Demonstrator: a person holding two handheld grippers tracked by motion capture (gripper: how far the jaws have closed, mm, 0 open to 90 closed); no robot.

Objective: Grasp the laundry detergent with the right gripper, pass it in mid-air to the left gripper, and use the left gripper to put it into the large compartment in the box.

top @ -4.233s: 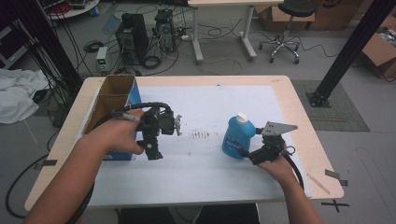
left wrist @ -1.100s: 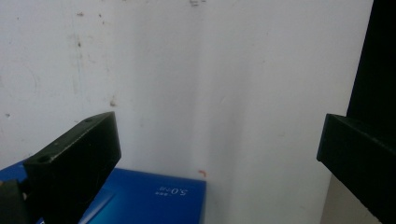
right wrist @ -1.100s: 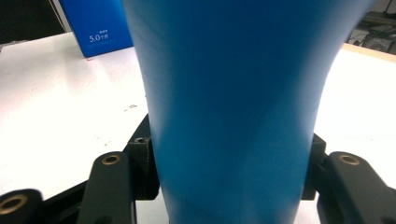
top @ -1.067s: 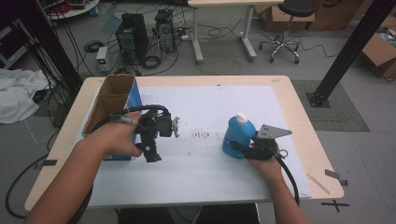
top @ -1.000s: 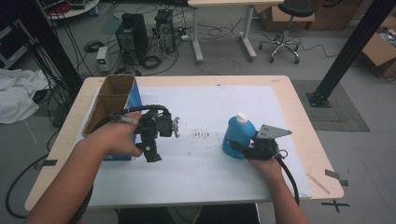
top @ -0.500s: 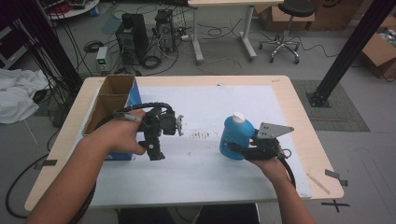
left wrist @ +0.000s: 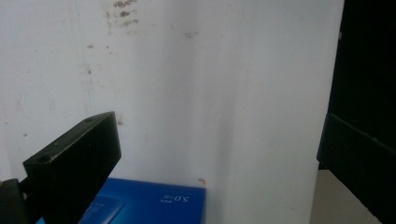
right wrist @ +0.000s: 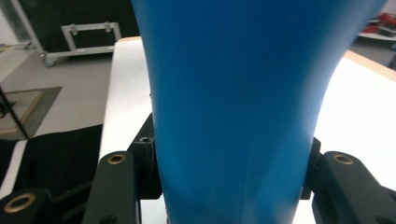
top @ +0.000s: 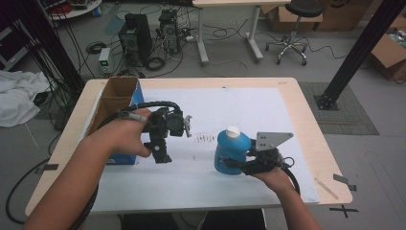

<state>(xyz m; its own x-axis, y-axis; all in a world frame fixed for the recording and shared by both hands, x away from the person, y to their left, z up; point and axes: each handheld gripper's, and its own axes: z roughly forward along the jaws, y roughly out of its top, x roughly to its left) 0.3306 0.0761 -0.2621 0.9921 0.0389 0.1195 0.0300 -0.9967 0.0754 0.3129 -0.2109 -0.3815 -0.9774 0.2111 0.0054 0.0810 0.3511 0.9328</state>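
A blue bottle (top: 231, 151) with a white cap stands upright at the right of the white mat (top: 225, 103). My right gripper (top: 235, 165) is shut on its lower body. In the right gripper view the bottle's blue wall (right wrist: 233, 93) sits pinched between both pads of the right gripper (right wrist: 231, 158). My left gripper (top: 163, 143) hangs over the mat's left part, beside an open cardboard box (top: 115, 103). In the left gripper view the left gripper (left wrist: 219, 140) stands open, with bare mat between its jaws.
The box has a blue side (left wrist: 149, 203) that lies just under the left gripper. Faint dark marks (top: 206, 139) dot the mat's middle. The wooden table rim (top: 316, 129) runs close to the right of the bottle. Cables, computers and a chair stand on the floor beyond.
My right gripper has carried the blue bottle a little to the left and toward the person's side. The left gripper has hardly moved.
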